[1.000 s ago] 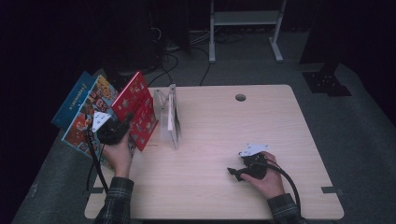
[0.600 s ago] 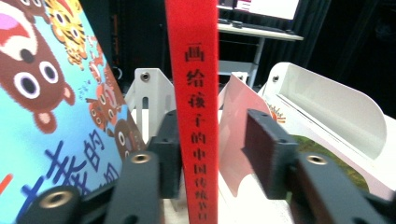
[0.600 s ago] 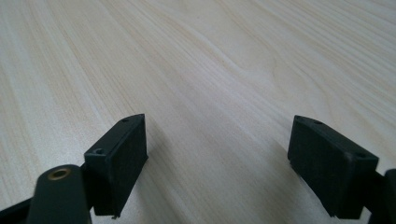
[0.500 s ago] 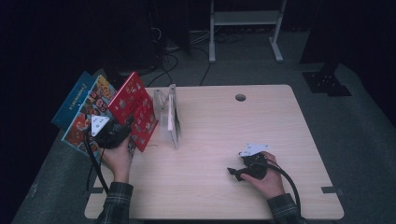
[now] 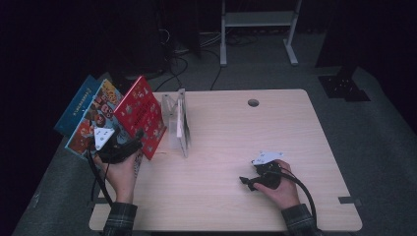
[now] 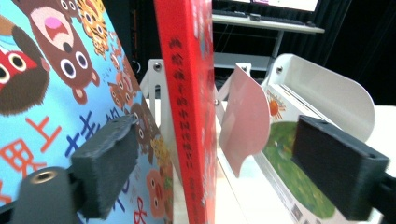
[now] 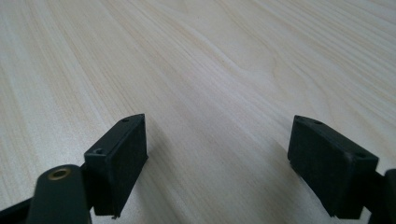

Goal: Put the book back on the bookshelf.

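The left gripper (image 6: 224, 172) has just been opening, freeing the red book (image 6: 189, 107) (spine between jaws, untouched); hand drawn back slightly.

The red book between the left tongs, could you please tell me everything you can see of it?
The red book is a thin hardcover with a glossy red cover carrying small pictures and yellow characters down its spine. It stands on edge, leaning at the table's left end beside a white rack. The left tongs have just been opening and straddle it, pads apart from it.
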The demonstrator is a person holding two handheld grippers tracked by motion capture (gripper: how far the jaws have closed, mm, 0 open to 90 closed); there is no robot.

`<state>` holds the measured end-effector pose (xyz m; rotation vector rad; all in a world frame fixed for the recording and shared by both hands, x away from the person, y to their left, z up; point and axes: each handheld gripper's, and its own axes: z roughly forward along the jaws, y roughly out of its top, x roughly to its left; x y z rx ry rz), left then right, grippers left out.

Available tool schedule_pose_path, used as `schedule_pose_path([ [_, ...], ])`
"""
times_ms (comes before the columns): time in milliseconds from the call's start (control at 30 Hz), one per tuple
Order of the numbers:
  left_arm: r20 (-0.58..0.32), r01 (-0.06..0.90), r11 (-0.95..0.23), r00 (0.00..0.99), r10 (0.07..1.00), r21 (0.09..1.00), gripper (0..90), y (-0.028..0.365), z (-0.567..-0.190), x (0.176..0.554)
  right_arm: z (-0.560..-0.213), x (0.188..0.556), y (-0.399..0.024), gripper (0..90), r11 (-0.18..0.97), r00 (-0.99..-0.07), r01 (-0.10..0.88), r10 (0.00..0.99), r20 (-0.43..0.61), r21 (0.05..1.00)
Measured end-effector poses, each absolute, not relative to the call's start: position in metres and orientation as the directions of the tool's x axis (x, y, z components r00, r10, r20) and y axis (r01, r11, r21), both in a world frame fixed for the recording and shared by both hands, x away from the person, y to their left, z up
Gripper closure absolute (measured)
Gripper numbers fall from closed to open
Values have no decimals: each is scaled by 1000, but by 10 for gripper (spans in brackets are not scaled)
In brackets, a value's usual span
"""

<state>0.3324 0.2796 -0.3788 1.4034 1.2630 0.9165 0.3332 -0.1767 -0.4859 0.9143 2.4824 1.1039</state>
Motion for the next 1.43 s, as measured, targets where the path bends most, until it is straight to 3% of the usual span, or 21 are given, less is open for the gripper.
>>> schedule_pose_path([
  [467, -79, 233, 18, 256, 964, 972, 29, 275, -369, 300, -486, 333, -177, 185, 509, -763, 438, 647, 6, 741],
  [1433, -51, 239, -45, 382, 923, 970, 13, 260, -377, 260, -486, 333, -177, 185, 509, -762, 438, 647, 6, 741],
])
